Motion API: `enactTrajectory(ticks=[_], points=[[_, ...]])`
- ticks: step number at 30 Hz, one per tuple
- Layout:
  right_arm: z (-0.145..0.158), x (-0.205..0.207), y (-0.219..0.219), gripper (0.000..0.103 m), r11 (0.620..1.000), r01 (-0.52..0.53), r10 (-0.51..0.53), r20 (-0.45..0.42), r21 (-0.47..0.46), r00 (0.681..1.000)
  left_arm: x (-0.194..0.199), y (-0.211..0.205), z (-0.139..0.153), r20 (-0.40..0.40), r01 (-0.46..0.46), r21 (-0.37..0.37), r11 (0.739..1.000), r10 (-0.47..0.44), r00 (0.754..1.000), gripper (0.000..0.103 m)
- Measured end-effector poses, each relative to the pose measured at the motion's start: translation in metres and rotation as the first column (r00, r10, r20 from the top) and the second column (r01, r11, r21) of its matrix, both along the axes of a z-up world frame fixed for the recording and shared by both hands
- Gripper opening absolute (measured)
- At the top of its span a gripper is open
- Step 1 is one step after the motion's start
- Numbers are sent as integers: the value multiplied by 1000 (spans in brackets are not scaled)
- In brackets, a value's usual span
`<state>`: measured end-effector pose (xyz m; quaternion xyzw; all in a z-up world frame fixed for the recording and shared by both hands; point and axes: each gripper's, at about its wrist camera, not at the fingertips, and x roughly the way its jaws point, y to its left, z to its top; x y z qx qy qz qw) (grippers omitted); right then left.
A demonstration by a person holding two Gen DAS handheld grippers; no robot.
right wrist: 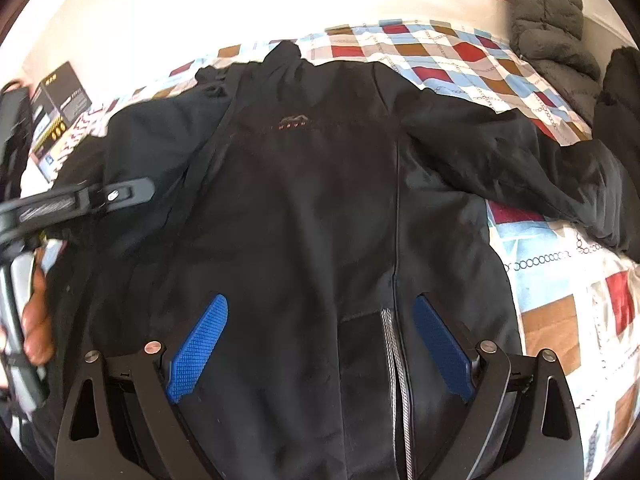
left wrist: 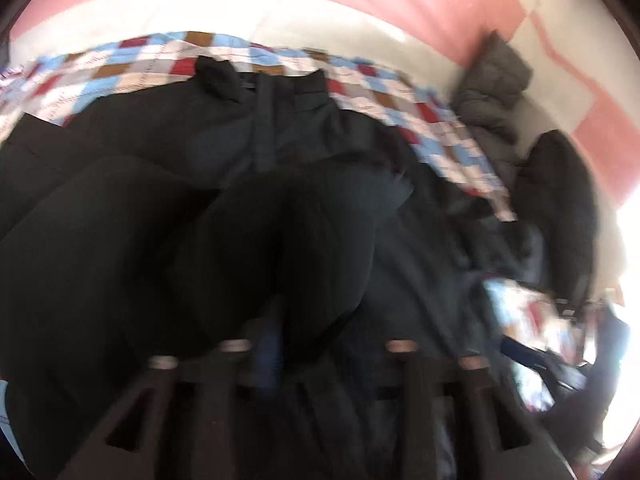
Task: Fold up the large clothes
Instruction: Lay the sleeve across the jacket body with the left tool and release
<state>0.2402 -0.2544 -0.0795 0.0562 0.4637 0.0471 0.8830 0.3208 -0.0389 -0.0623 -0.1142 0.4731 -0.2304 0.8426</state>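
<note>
A large black jacket (right wrist: 304, 208) lies spread on a checkered bedsheet (right wrist: 448, 60), collar at the far side, zipper running down its front. My right gripper (right wrist: 320, 340) hovers over its lower front, open and empty, blue pads (right wrist: 200, 344) wide apart. My left gripper (left wrist: 276, 344) is shut on a fold of the black jacket (left wrist: 280, 248) and holds the fabric bunched before the lens; the view is blurred. The left gripper also shows in the right wrist view (right wrist: 120, 194) over the jacket's left sleeve, with a hand behind it.
A grey puffy jacket (right wrist: 548, 12) and another dark garment (right wrist: 620, 92) lie at the bed's far right. Dark boxes (right wrist: 60, 100) sit at the left edge. A white and pink wall lies beyond the bed.
</note>
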Motion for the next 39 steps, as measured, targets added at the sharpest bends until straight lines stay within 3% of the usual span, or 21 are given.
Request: enactTrajectory(ticks=[2, 4, 7, 10, 15, 17, 18, 20, 22, 26, 29, 33, 36, 39], points=[[3, 2, -2, 94, 999, 13, -14, 9, 32, 1000, -12, 5, 14, 4, 43, -79, 996, -43, 999, 67], [8, 6, -4, 94, 997, 26, -27, 17, 78, 999, -25, 13, 31, 39, 55, -98, 994, -52, 998, 67], [14, 14, -6, 94, 986, 35, -39, 21, 164, 999, -39, 44, 54, 110, -16, -110, 994, 28, 993, 67], [13, 29, -3, 94, 967, 29, -32, 9, 253, 999, -39, 92, 64, 159, -138, -47, 989, 144, 977, 67], [-7, 75, 16, 94, 919, 28, 2, -77, 392, 997, -24, 179, 56, 148, -367, 48, 929, 357, 922, 66], [-21, 92, 30, 73, 900, 2, 54, -116, 436, 992, -21, 201, 48, 136, -418, 71, 905, 407, 903, 66], [-30, 101, 39, 37, 890, -15, 90, -145, 455, 985, -17, 208, 41, 121, -430, 71, 900, 420, 900, 65], [-30, 112, 44, 24, 898, -29, 104, -146, 439, 984, -11, 214, 33, 92, -433, 65, 899, 427, 900, 63], [-13, 121, 40, 21, 909, -56, 102, -89, 413, 991, -8, 212, 28, 91, -417, 63, 907, 411, 907, 62], [11, 145, 8, 21, 950, 9, 1, -29, 313, 1000, 10, 187, 29, 143, -357, 66, 932, 345, 928, 62], [-1, 164, -12, 21, 971, 73, -58, -69, 229, 996, 35, 166, 15, 117, -312, 76, 947, 303, 946, 62], [-29, 173, -20, 33, 977, 81, -55, -134, 197, 989, 60, 144, -25, 62, -280, 214, 936, 273, 960, 59], [-14, 162, -23, 35, 978, 116, -103, -88, 171, 991, 58, 138, -31, 94, -270, 276, 923, 253, 963, 57], [20, 146, -21, 36, 989, 121, -126, 57, 88, 990, 45, 141, -14, 118, -280, 239, 930, 258, 959, 51]])
